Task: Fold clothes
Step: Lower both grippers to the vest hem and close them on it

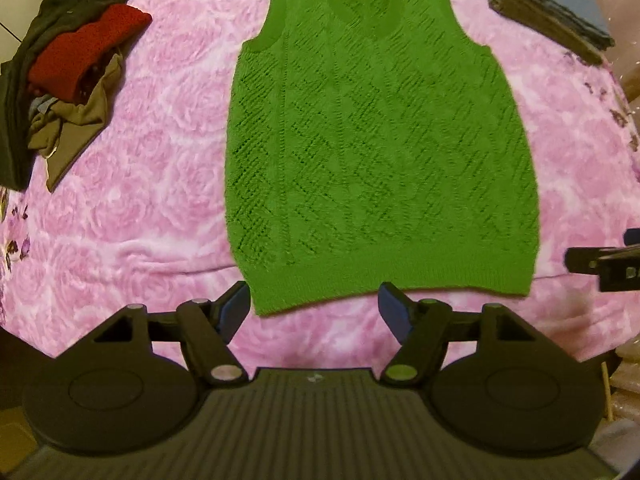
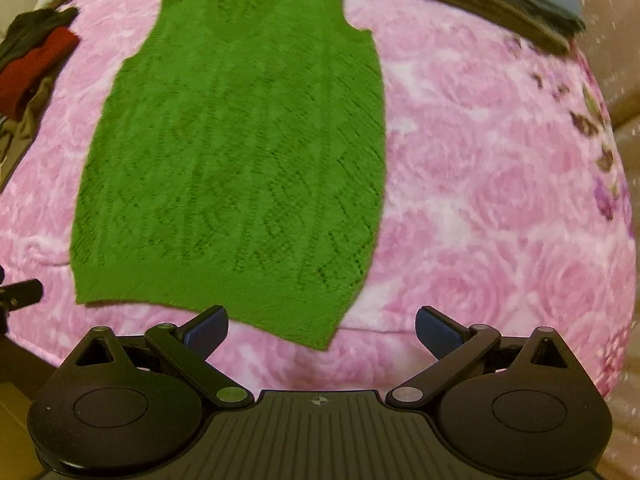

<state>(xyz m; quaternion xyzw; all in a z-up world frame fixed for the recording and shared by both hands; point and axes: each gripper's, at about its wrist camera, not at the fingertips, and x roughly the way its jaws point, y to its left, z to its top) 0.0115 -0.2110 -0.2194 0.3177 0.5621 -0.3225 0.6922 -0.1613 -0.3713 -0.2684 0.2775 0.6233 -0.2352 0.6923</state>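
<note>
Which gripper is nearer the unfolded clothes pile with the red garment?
Left. The left gripper is over the green knit vest's hem corner on the pile's side; the right gripper is over the opposite hem corner.

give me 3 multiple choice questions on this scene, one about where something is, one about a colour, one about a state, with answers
1. Where is the untidy heap of clothes relative to the vest in the left wrist view?
A. left of it
B. on top of it
C. below its hem

2. What colour is the vest?
A. blue
B. green
C. white

3. How does the vest lie on the pink blanket?
A. rolled up
B. folded in half
C. spread flat

Answers: 1 A, the heap sits by the blanket's left edge. 2 B, the knit is bright green. 3 C, both armholes, neckline and hem show unfolded.
</note>
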